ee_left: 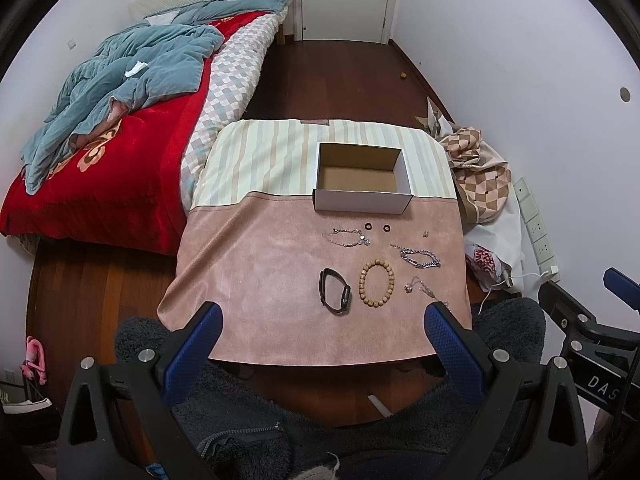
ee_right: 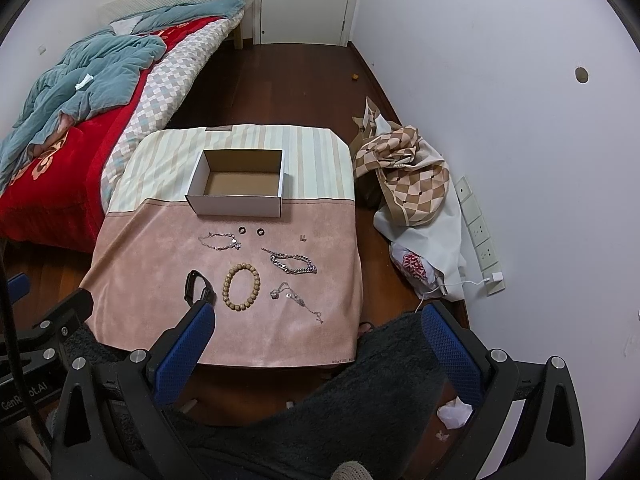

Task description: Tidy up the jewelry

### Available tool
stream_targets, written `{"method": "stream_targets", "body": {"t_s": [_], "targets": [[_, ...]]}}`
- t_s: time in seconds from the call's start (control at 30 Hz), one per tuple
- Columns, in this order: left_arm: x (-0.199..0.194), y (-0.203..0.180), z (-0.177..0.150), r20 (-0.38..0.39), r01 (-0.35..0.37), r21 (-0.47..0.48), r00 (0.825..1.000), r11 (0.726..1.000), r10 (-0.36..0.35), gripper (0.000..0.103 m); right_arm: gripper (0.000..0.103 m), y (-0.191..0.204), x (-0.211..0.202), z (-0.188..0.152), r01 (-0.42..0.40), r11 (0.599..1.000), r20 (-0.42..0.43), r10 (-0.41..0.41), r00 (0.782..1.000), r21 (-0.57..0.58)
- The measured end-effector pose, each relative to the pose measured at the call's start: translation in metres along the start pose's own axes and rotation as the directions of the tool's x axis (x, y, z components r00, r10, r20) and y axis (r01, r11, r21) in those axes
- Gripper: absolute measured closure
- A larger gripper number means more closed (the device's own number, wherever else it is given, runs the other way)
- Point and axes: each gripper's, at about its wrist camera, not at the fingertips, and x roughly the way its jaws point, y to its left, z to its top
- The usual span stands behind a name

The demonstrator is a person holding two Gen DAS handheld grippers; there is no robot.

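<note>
My left gripper (ee_left: 322, 322) and right gripper (ee_right: 318, 322) hover, fingers spread, empty; jewelry lies at the box's (ee_right: 236, 200) six o'clock, where the thin chain (ee_right: 296, 298) could snag.

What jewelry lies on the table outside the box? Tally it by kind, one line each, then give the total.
Thin silver chains: 2
Chunky silver curb-link bracelet: 1
Round tan wooden bead bracelet: 1
Black smart wristband: 1
Small dark rings: 2
Tiny silver earring piece: 1
Total: 8
The open white cardboard box holds nothing.
</note>
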Motion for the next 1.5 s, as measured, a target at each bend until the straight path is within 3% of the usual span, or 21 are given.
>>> {"method": "stream_targets", "body": {"t_s": [0.8, 0.93, 1.13, 1.3, 1.4, 1.5], "targets": [[-0.003, 0.000, 0.002, -0.002, 0.010, 0.002, 1.000, 1.000, -0.010, 0.000, 0.000, -0.003, -0.004, 0.002, -0.001, 1.000, 0.012, 0.001, 1.000, 0.001], [0.008, 0.003, 0.006, 0.033, -0.022, -0.007, 0.999, 1.000, 0.022, 0.000, 0.000, -0.002, 0.006, 0.005, -0.006, 1.000, 0.020, 0.006, 1.000, -0.004], [0.064, 0.023, 0.024, 0.053, -0.156, -0.048, 0.986, 0.987, 0.158, 0.000, 0.000, 0.000, 0.075, 0.015, -0.035, 0.999, -0.040, 0.036, 0.999, 0.024], [0.138, 0.037, 0.021, -0.047, -0.245, -0.044, 0.969, 0.969, 0.243, 0.000, 0.004, 0.025, 0.173, 0.009, -0.073, 0.997, -0.175, 0.074, 0.982, 0.015], [0.181, 0.040, 0.013, -0.132, -0.274, -0.028, 0.954, 0.961, 0.268, 0.000, 0.025, 0.040, 0.229, 0.000, -0.114, 0.993, -0.259, 0.121, 0.958, 0.038], [0.213, 0.043, 0.006, -0.199, -0.277, -0.034, 0.943, 0.960, 0.265, 0.000, 0.035, 0.055, 0.271, -0.008, -0.140, 0.989, -0.294, 0.148, 0.944, 0.048]]}}
